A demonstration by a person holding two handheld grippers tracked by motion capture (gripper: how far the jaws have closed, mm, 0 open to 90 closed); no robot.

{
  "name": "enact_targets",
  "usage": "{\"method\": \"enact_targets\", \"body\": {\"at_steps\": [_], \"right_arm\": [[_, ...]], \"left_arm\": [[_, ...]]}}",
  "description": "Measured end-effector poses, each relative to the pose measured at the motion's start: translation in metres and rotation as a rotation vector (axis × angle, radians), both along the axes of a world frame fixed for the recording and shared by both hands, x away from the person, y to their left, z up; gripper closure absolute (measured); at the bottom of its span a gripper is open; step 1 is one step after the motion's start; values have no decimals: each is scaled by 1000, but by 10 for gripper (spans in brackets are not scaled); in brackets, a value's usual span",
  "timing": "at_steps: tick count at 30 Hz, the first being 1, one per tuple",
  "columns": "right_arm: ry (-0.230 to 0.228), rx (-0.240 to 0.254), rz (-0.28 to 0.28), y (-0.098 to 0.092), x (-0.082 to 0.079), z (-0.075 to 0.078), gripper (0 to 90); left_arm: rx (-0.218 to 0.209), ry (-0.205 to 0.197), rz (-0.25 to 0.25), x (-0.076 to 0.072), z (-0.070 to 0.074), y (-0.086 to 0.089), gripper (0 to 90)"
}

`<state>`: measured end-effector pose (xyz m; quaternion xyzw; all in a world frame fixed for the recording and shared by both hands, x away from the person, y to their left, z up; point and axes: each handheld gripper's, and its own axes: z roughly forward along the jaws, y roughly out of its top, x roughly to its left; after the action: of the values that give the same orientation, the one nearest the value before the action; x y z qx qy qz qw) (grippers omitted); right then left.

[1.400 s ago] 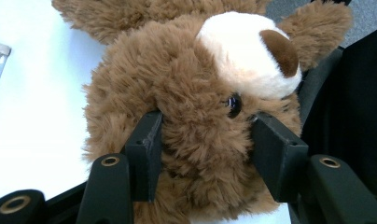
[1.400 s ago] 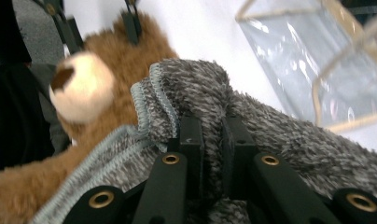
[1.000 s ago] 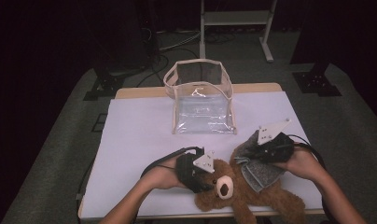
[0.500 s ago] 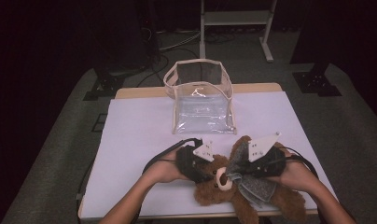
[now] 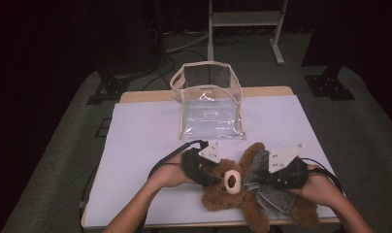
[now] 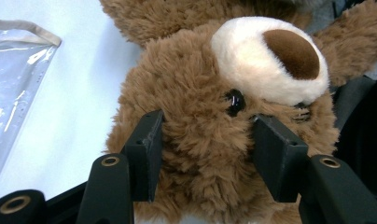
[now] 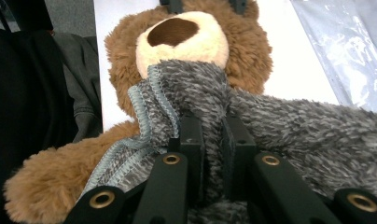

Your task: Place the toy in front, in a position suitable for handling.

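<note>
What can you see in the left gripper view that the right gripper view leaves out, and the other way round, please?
The left gripper view gives the teddy bear's black eye and the left gripper with its jaws pressed into the fur on either side of the bear's head.

The right gripper view gives the right gripper pinching the grey fuzzy garment just under the bear's chin, and a brown paw.

Both share the teddy bear, its cream muzzle with the brown nose, the white tabletop and the clear plastic bag.
</note>
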<state>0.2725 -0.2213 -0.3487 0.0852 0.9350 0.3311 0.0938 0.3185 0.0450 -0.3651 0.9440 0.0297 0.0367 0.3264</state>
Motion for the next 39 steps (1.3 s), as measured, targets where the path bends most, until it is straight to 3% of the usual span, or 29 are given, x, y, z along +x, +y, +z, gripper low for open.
{"method": "enact_targets", "body": {"at_steps": [4, 5, 7, 9, 11, 14, 15, 20, 23, 24, 25, 27, 29, 31, 33, 39], "right_arm": [[16, 22, -14, -8, 3, -4, 804], [37, 37, -43, -19, 10, -9, 805], [47, 50, -57, -24, 12, -10, 806], [57, 87, -106, -38, 21, -9, 806], [67, 101, -114, -39, 25, -9, 805], [52, 82, -102, -33, 25, -8, 805], [45, 73, -95, -30, 25, -8, 805], [32, 67, -79, -20, 23, -3, 805], [8, 62, -7, 2, 14, 4, 805], [8, 62, -7, 2, 14, 4, 805], [-5, 42, 29, 16, 9, 5, 805], [-17, 23, 44, 23, 5, 4, 805], [-5, 16, 33, 19, 6, 0, 806], [0, -26, 10, 13, 8, -7, 806], [27, 13, -9, 1, 10, -12, 808], [14, 17, -54, -19, 8, -6, 807]], "left_arm": [[-23, 6, -13, -1, 6, 4, 452], [-44, 2, -21, -3, 13, 11, 447], [-44, -5, -24, -4, 17, 15, 439], [-46, -7, -24, -7, 19, 19, 438], [-27, -13, -26, -10, 13, 18, 438], [-19, -3, -26, -9, 6, 14, 457], [3, -8, -19, -7, -2, 10, 465], [-10, 34, -23, -3, -10, 10, 471], [-15, 33, -25, -4, -9, 8, 473], [-15, 33, -25, -4, -9, 8, 473], [3, 22, -26, -5, -8, 6, 473], [18, 10, -31, -6, -9, 7, 472], [10, 4, -28, -7, -9, 11, 471], [3, 0, -24, -7, -8, 13, 470], [-10, 2, -22, -9, -6, 18, 472], [-15, 16, -21, -11, -8, 24, 497]]}}
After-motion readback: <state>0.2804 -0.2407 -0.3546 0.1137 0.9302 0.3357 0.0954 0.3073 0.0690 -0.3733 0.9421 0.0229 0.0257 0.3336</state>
